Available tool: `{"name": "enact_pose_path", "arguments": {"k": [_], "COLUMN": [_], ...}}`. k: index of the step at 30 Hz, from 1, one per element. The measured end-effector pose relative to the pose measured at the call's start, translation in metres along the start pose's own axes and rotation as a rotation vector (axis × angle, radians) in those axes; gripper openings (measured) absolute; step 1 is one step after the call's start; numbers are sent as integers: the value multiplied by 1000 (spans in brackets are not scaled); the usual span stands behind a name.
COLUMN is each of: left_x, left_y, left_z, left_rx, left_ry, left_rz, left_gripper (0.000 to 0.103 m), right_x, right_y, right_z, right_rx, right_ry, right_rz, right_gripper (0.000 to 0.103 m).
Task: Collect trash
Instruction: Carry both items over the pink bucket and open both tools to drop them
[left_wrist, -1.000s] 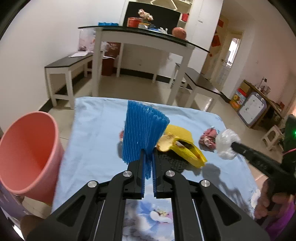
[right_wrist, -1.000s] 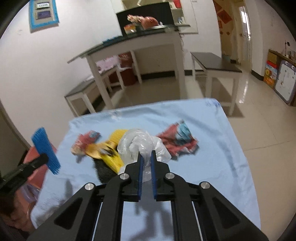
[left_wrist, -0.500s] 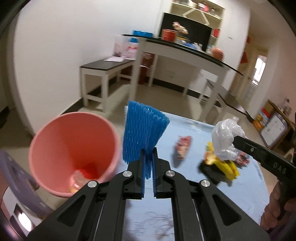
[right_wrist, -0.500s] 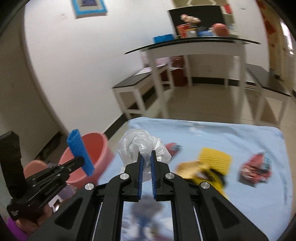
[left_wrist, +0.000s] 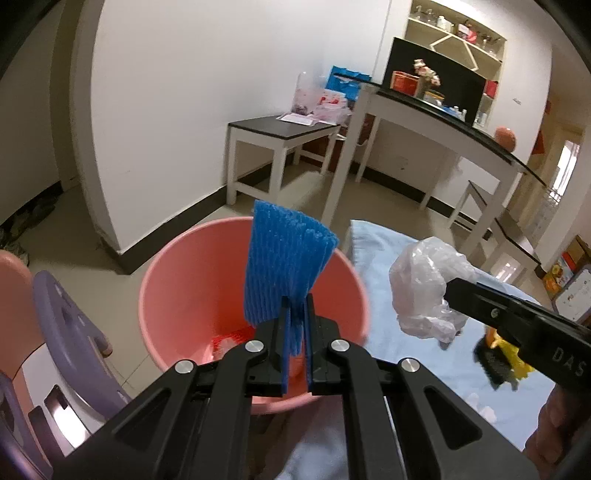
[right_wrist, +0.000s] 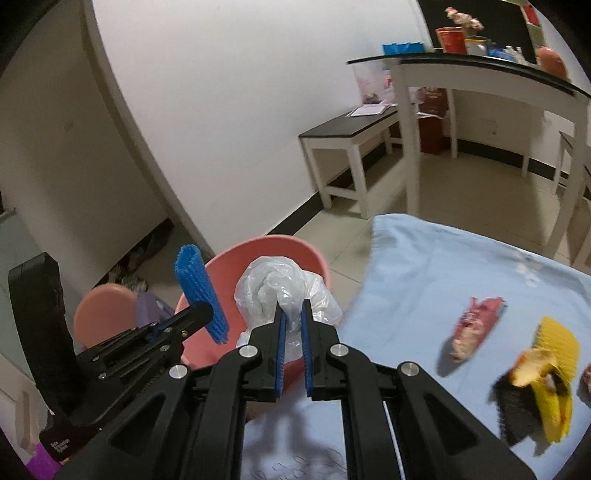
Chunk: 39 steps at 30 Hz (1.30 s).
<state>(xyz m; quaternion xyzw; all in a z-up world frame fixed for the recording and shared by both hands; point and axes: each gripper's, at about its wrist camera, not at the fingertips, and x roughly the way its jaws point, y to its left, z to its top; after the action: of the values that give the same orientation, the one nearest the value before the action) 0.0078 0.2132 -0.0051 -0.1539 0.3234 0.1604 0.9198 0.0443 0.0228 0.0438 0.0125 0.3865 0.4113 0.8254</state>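
Observation:
My left gripper (left_wrist: 296, 306) is shut on a blue foam net (left_wrist: 286, 266) and holds it over the open pink bucket (left_wrist: 177, 295). It also shows in the right wrist view (right_wrist: 201, 314) with the net (right_wrist: 199, 295). My right gripper (right_wrist: 291, 314) is shut on a crumpled white plastic bag (right_wrist: 284, 295), at the bucket's (right_wrist: 273, 245) right rim; the bag shows in the left wrist view (left_wrist: 424, 288). Red trash (left_wrist: 231, 338) lies in the bucket's bottom.
On the light blue tablecloth (right_wrist: 424, 266) lie a red wrapper (right_wrist: 476, 326), a banana peel (right_wrist: 543, 376) with yellow and black foam nets. A purple stool (left_wrist: 70, 332) stands left of the bucket. White benches (left_wrist: 280, 144) and a desk stand behind.
Both grippers have swung left from over the table toward the pink bucket, each still holding its piece of trash. The bucket now sits right under the blue net.

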Motion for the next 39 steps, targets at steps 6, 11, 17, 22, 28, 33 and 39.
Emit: {"name": "enact_pose_path", "arguments": {"k": [6,11,17,22,28,33,39], "left_x": [12,16,20,24,26,26,25], "left_y": [19,34,43,42,41,41,41], "left_z": [-1,-4,-10,-13,-14,-14,-12], "left_rx": [-26,-42,-50,-46,-39,-30,-38], "left_ry": [17,27,41,57,68,73,75], "left_rz": [5,6,1,-2,-9,-10,-1], "left_gripper": [6,6,6,6,6,6,13], "right_x": [28,50,64,70,71,75,77], "right_y": [11,9,5,4,7,9,12], "right_z": [0,-7,-13,-11,-13,-14,-15], "right_rx": [-4,34,50,50,41,36,32], "right_ry": [49,93,121,125,129,140,146], "right_rz": [20,34,17,9,7,10,16], "right_gripper": [7,8,8,8,8,11,20]}}
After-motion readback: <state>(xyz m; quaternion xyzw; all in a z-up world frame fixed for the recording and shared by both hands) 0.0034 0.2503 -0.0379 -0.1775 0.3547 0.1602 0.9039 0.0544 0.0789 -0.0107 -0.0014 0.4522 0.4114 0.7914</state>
